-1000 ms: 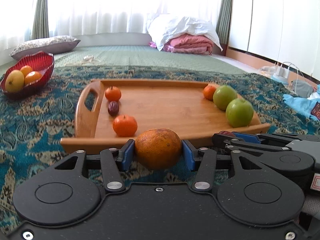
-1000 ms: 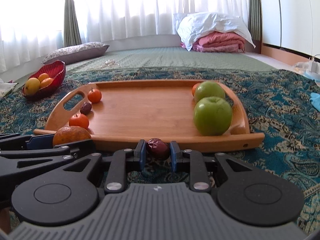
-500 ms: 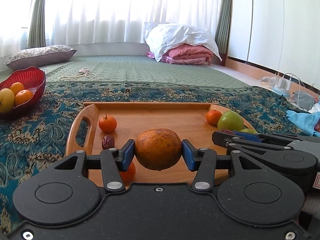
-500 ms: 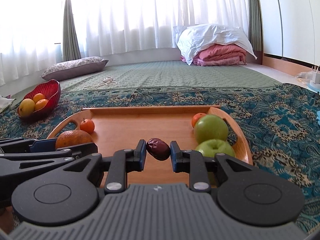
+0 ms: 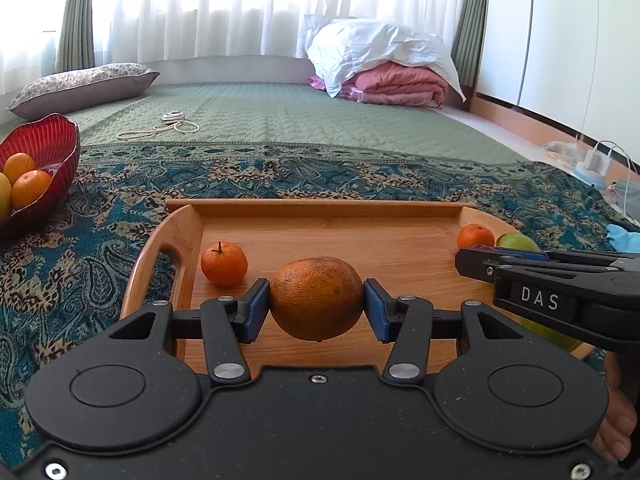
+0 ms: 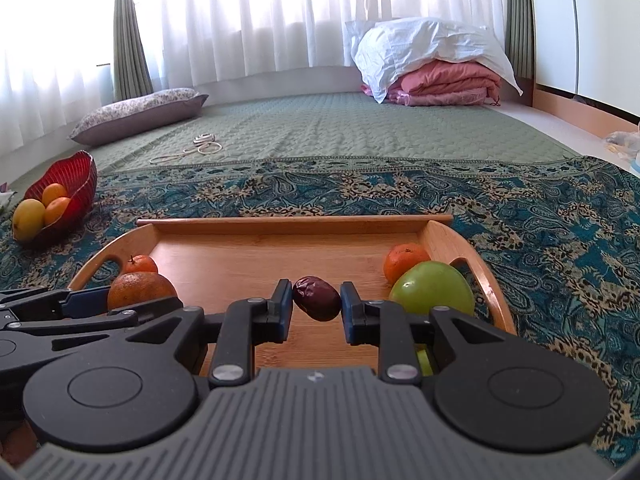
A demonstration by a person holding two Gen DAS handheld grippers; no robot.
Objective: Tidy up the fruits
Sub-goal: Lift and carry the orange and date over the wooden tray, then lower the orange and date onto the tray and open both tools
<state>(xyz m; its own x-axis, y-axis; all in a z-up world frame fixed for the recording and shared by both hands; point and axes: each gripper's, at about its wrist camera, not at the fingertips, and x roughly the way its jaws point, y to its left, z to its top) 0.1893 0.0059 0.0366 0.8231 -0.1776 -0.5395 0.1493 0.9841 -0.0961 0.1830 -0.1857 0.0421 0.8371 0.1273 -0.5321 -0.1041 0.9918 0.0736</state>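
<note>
Evidently the placing step is in hand: the left gripper (image 5: 316,306) is clenched on a large, rough-skinned orange (image 5: 317,298), and the right gripper (image 6: 316,310) is clamped on a small, wrinkled dark-red date (image 6: 317,298), both held above the wooden handled tray (image 6: 288,222). Next, each fruit probably needs lowering beside its kind before release. The tray holds a small stemmed tangerine (image 5: 224,263) at left, plus another tangerine (image 6: 405,266) and a green apple (image 6: 432,294) at right. A red ribbed glass bowl (image 6: 82,184) on the patterned blue cloth (image 6: 560,232) contains oranges and a yellow fruit.
</note>
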